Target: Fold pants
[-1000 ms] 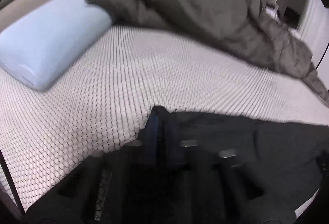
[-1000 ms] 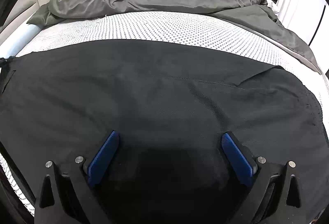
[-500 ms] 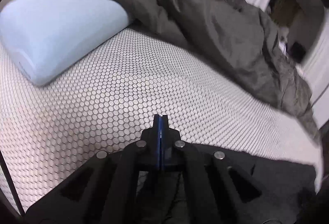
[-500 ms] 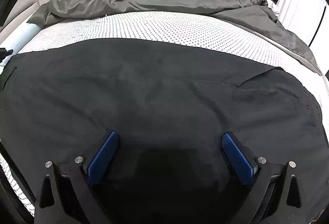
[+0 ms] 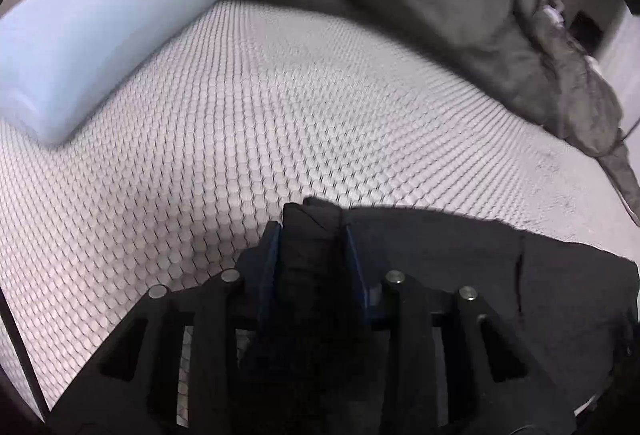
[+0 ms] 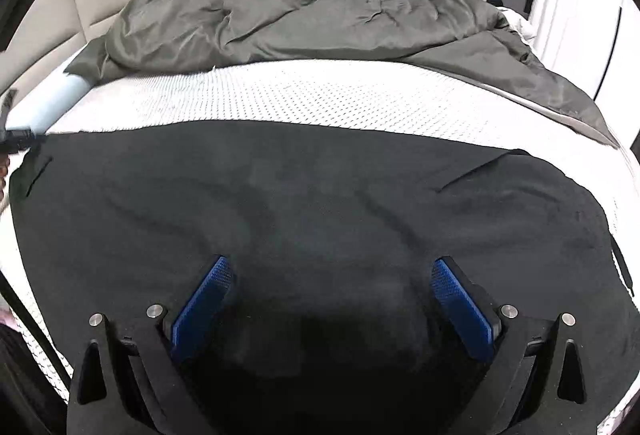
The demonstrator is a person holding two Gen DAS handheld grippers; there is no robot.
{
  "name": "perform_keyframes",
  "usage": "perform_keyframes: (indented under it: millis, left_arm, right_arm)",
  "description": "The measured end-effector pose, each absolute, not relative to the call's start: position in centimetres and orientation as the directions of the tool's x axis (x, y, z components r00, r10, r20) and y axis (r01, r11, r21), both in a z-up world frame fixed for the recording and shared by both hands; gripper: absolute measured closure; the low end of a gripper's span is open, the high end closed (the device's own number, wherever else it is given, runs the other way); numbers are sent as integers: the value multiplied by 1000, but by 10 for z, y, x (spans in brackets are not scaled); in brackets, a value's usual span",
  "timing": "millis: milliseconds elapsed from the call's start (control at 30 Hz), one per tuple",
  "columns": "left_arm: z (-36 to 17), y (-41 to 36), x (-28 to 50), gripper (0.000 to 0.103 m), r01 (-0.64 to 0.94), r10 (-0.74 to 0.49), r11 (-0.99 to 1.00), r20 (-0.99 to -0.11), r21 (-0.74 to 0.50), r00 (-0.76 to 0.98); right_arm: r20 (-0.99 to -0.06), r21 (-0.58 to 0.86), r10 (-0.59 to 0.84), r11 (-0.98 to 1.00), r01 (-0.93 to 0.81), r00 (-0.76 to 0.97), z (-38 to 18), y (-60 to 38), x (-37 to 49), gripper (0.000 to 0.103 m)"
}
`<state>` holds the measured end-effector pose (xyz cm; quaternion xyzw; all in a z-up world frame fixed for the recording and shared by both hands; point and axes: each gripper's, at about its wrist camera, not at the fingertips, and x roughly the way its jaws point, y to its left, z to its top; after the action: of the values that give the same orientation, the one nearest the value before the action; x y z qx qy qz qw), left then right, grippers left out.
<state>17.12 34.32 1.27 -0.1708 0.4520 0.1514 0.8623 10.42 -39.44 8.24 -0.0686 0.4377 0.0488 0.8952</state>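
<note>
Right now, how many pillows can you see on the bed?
1. A pale blue pillow lies at the head of the bed, its end tucked under the grey duvet. Others may be hidden beneath it.

Right claw gapes wide over black pants — untouched.

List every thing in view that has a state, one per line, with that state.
Left hand-held gripper: jaws opening, a bunch of black cloth between them.
Right hand-held gripper: open wide, holding nothing, over the pants.
Black pants: spread flat on the mattress, a few creases.
Grey duvet: rumpled, heaped at the far side.
Pale blue pillow: lying flat, one end under the duvet.
</note>
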Motion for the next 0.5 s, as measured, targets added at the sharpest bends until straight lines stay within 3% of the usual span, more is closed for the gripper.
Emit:
perform_keyframes:
  millis: [33,67,267,400,500]
  left_arm:
    - [16,339,169,83,-409,126,900,-812,-147,569]
    - [20,336,167,99,-407,147,903,-796,-133,587]
    - [61,342,152,101,-410,149,882,-688,-233,711]
    - [33,347,172,99,-477,194,865,-776,-153,600]
    - [17,338,174,89,-529,251,845,-818,-76,518]
  right_arm:
    - [-791,-81,22,987,-141,611,82,-395,105,1]
    - [-792,-78,22,988,-136,610,82,-396,105,1]
    - [-789,-71,36,986,-150,613,84,-397,106,1]
    - [-796,-68,40,986,-154,604,82,-398,108,1]
    - [-823,-72,34,984,-163,567,73,-396,110,1]
